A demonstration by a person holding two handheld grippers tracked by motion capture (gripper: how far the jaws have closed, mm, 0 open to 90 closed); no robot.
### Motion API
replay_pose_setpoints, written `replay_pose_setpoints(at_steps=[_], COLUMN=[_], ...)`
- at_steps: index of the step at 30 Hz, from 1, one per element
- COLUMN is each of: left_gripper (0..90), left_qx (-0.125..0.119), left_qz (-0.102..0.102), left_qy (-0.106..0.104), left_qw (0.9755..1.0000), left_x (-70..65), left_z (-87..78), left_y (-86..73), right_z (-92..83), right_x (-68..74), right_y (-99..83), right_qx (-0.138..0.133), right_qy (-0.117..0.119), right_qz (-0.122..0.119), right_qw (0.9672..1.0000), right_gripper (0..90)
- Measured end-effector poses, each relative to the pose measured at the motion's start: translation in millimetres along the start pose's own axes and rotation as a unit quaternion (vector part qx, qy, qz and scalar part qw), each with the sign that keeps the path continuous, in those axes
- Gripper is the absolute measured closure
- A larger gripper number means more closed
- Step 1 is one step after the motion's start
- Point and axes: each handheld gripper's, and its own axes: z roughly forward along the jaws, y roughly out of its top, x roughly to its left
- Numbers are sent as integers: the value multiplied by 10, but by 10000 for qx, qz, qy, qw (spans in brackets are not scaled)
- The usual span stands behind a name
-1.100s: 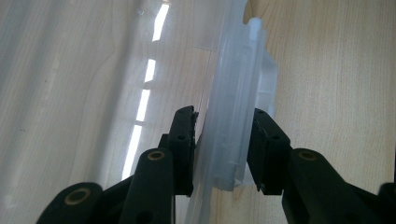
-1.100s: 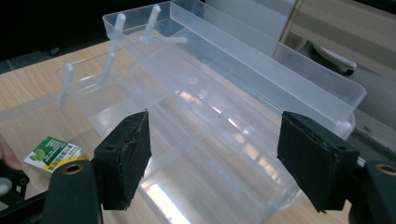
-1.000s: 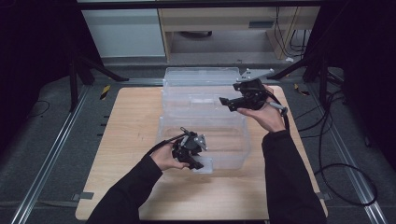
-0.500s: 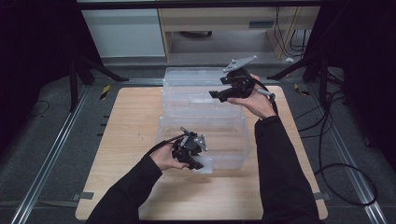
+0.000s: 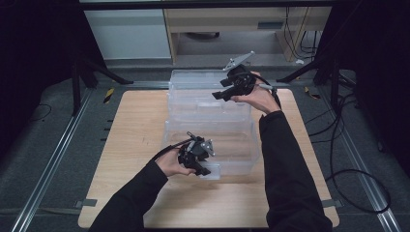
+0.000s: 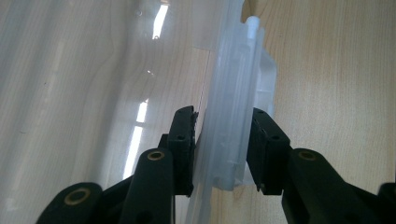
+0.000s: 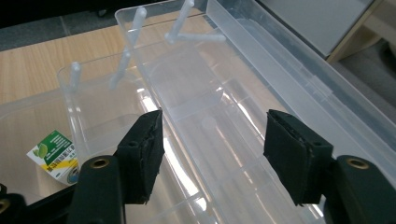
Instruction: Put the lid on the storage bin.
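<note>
nearest the person, the left hand-held gripper (image 5: pixel 207 170) sits at the front edge of the near clear plastic bin (image 5: pixel 244 155), which rests on the wooden worktop (image 5: pixel 130 130). in the left gripper view its two black jaws stand partly closed, one on each side of the bin's front rim and handle lip (image 6: pixel 236 121). the left-hand pad lies against the thin clear wall and the right-hand pad is at the outer face of the lip, so it has hold of the bin by its rim.

past that bin, touching its far side, stands a second clear bin (image 5: pixel 205 104), and a third clear one (image 5: pixel 193 78) lies behind it at the far edge of the worktop — the three are lined up front to back.

the right hand-held gripper (image 5: pixel 218 95) hovers over the far bins, held up in the person's right hand (image 5: pixel 256 99). its jaws have just been closing, yet they are open with a wide gap. in the right gripper view nothing is pinched between the pads (image 7: pixel 142 149); the clear trough of a bin (image 7: pixel 219 116) lies below and beyond them. a small green-and-white label (image 7: pixel 53 156) shows through the clear plastic at the left of that view.
</note>
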Motion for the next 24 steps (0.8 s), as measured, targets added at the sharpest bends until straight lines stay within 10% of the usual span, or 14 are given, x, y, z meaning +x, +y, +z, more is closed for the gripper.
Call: replay_pose_setpoints(at_steps=[24], left_gripper=[645], left_qx=[41], left_qz=[36], left_qy=[18], left_qw=[10000], left_x=[-1], left_z=[1], left_y=[4], right_z=[321], right_x=[-80], right_y=[-16], right_qx=[793], right_qy=[808], right_qz=[-396], right_qw=[9928], right_gripper=[713])
